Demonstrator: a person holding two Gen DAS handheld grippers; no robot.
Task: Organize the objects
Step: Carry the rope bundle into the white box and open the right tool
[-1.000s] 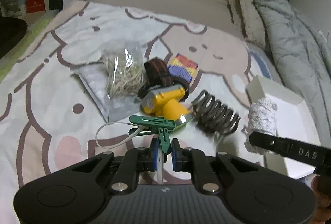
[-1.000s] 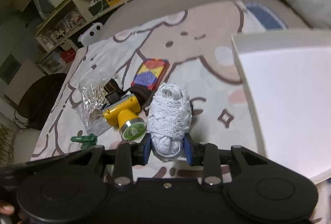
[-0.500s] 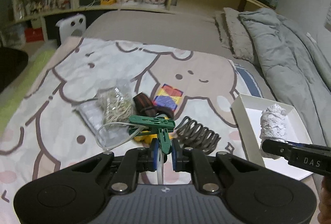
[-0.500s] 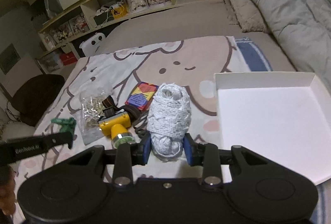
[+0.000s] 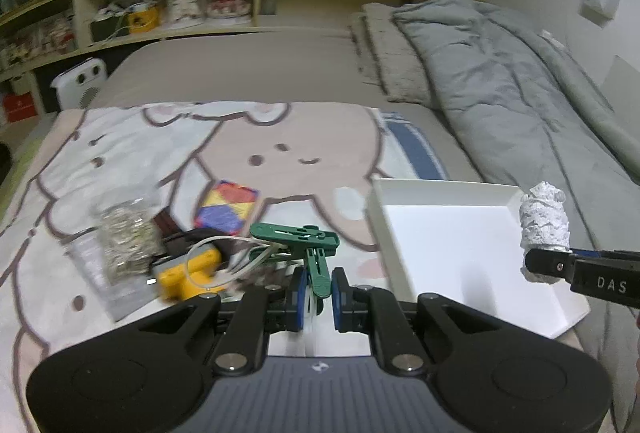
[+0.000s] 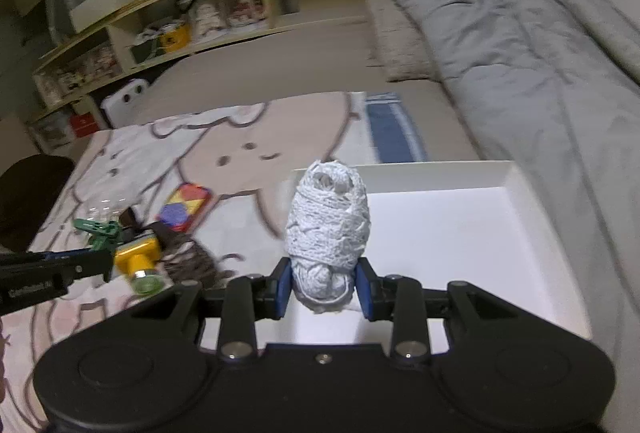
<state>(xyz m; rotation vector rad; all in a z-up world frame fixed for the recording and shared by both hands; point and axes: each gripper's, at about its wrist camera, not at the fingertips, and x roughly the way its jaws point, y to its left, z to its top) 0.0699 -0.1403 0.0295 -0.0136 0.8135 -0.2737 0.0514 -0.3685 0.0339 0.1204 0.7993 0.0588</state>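
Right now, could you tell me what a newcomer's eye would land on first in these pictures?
Probably the white ball of string clamped in the right gripper, held over the near edge of the white tray on the bed. Next, the green clip pinched in the left gripper, with a pale cord hanging from it. Behind it, a yellow headlamp, a coloured card and a plastic bag lie clustered on the cartoon blanket.
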